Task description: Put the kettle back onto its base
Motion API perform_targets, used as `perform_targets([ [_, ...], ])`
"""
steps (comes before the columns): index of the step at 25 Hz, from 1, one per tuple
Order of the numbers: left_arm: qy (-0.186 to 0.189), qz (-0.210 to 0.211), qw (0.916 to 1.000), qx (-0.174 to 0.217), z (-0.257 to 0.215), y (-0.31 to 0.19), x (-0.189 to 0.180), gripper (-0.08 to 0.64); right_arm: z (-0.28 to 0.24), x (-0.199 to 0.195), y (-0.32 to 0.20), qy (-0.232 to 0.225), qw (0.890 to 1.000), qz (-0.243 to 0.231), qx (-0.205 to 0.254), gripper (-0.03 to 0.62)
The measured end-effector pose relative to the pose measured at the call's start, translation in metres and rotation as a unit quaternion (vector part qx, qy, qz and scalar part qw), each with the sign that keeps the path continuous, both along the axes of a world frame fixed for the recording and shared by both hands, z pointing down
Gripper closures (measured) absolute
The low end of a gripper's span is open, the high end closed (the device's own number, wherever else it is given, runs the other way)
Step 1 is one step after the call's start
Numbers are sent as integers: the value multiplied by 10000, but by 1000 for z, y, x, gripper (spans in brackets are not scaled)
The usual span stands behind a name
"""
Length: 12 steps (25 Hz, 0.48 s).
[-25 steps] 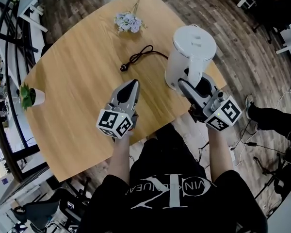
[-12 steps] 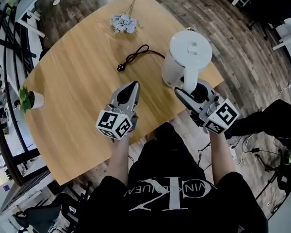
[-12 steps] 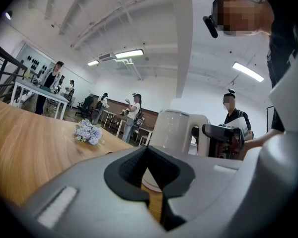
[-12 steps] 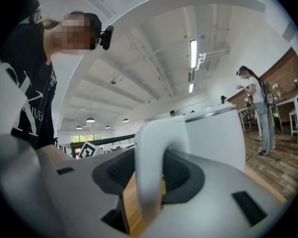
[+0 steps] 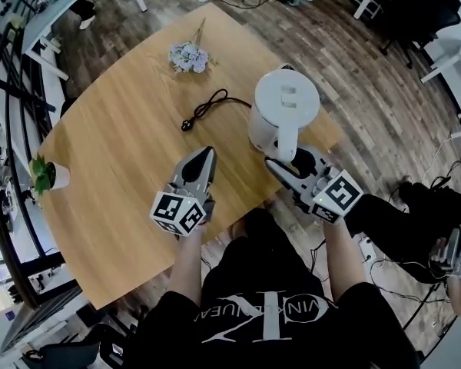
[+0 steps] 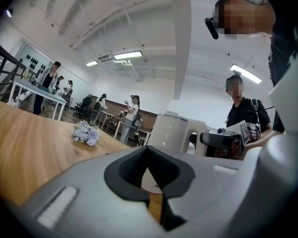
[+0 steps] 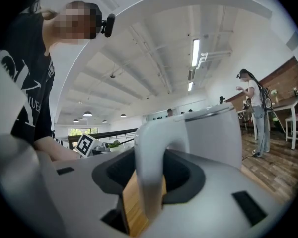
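Head view: the white kettle stood near the counter's right edge, with my right hand-held gripper against it and my left hand-held gripper apart, over bare wood. Left gripper view: its jaws were pressed together, empty. Right gripper view: the jaws clamped the kettle's handle.

The head view looks steeply down from above the person onto the wooden table. The left gripper view sits low over the tabletop, with the white kettle near at 1 o'clock. The right gripper view looks close-up at its handle. All three share the kettle.
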<state>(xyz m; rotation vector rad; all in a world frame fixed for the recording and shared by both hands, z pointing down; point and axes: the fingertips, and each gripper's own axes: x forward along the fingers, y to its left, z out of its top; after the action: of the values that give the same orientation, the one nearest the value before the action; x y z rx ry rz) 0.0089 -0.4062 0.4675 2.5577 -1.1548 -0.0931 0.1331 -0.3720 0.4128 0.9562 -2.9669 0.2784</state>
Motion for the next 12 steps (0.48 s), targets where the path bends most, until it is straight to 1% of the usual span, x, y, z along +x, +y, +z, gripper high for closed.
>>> perform_targets([
  [6,-12,60,10000,0,-1,3,0,549,13,2,5,17,9997,80,-211,428],
  [12,-34,132,9999,-6,0,12,1,549,22,13,11,124,9982,479,-328,423],
])
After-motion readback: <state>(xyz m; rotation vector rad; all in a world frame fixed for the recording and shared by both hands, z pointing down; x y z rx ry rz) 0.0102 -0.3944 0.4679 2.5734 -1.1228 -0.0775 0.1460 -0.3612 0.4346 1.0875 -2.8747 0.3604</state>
